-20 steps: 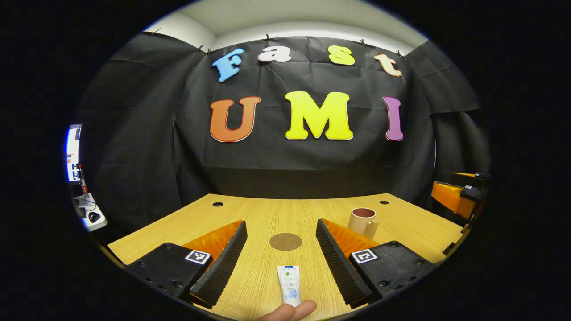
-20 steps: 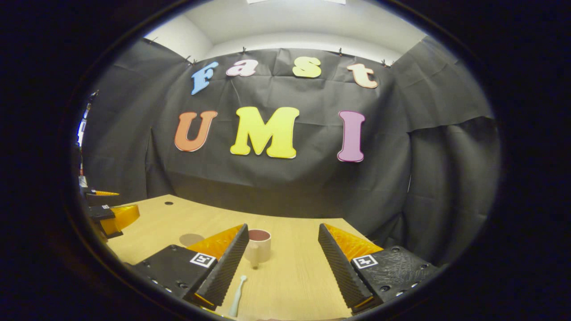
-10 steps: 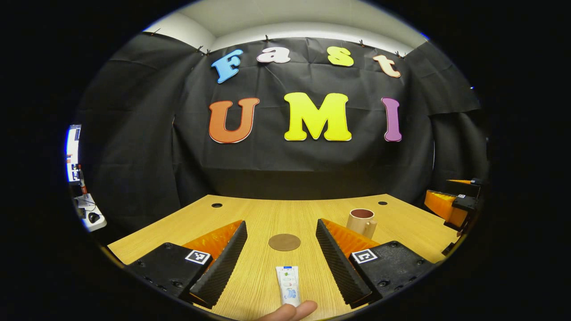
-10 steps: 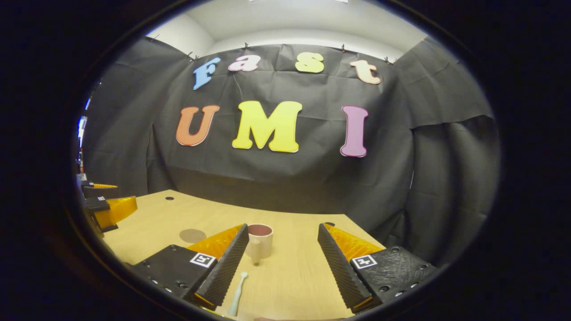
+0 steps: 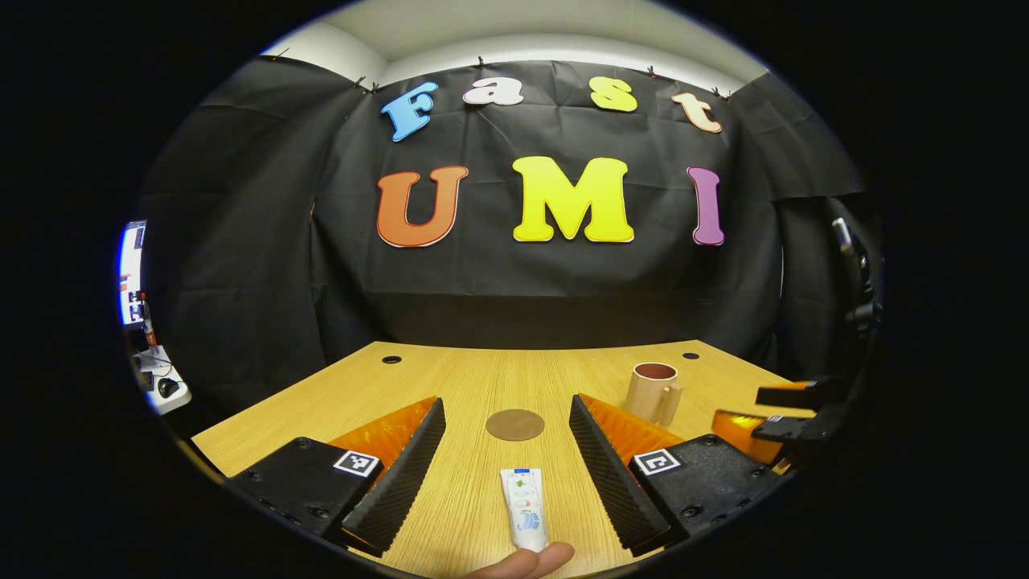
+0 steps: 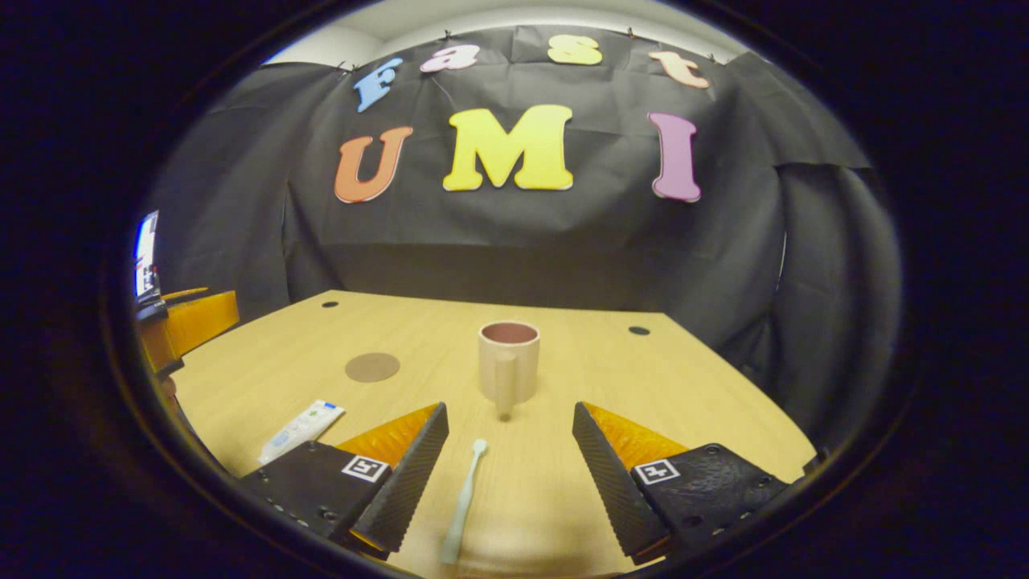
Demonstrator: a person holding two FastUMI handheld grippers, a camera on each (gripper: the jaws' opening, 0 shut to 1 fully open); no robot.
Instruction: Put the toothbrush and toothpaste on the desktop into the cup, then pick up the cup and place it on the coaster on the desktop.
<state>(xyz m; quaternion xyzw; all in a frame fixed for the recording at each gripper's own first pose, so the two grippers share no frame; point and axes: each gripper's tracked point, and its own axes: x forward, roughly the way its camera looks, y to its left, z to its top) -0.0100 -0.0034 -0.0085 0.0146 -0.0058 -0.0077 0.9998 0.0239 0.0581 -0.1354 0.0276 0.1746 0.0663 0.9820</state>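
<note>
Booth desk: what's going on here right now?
A person holds two grippers over the desk, both open and empty. The toothpaste lies between the left gripper's fingers; the toothbrush lies between the right gripper's fingers. The cup stands upright, apart from the bare coaster. Nothing has been grasped yet.

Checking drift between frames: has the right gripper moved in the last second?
Yes. In the left gripper view the right gripper has dropped from the far right edge, level with the desk's back edge, down and inward toward the cup. Its fingers stand open.
</note>
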